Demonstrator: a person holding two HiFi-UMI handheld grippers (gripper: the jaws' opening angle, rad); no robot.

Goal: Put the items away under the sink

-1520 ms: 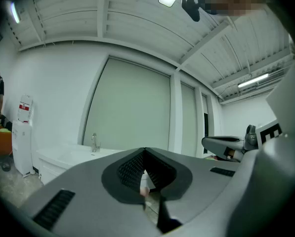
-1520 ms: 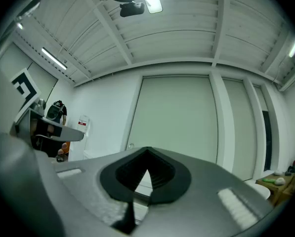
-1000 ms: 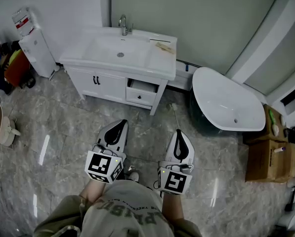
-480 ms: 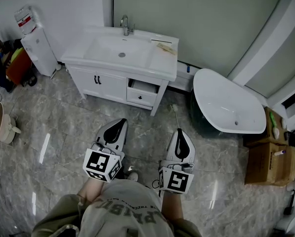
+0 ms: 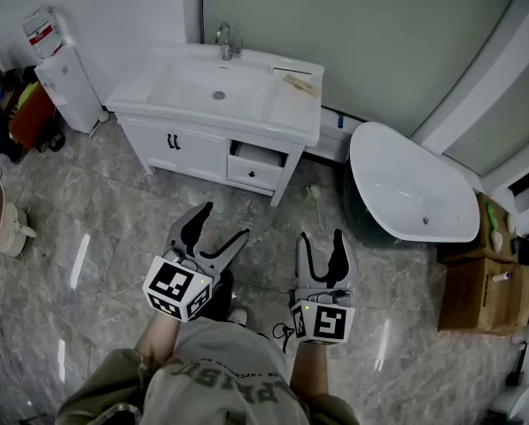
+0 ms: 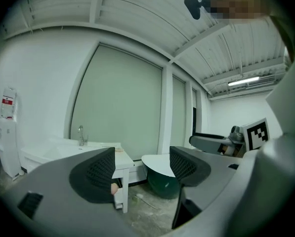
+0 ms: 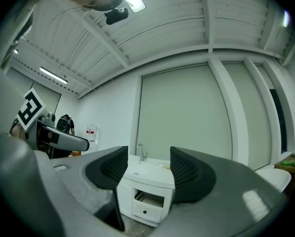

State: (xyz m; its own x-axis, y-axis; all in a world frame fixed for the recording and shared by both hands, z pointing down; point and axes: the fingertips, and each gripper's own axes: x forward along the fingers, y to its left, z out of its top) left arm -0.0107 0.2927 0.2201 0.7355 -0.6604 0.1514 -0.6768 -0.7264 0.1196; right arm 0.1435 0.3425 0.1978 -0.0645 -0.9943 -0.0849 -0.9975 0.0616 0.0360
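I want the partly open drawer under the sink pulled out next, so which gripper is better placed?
Probably right. Both grippers' jaws have just been opening, empty. The right gripper frames the drawer between its jaws; the left gripper aims past the vanity at the bathtub.

White sink cabinet (image 5: pixel 193 153), grey marbled floor (image 5: pixel 113 228), white bathtub (image 5: pixel 406 189).

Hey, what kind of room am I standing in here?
Most likely a bathroom, perhaps a showroom or mock-up: a white sink vanity with a faucet, a freestanding bathtub, and a marble-look tiled floor.
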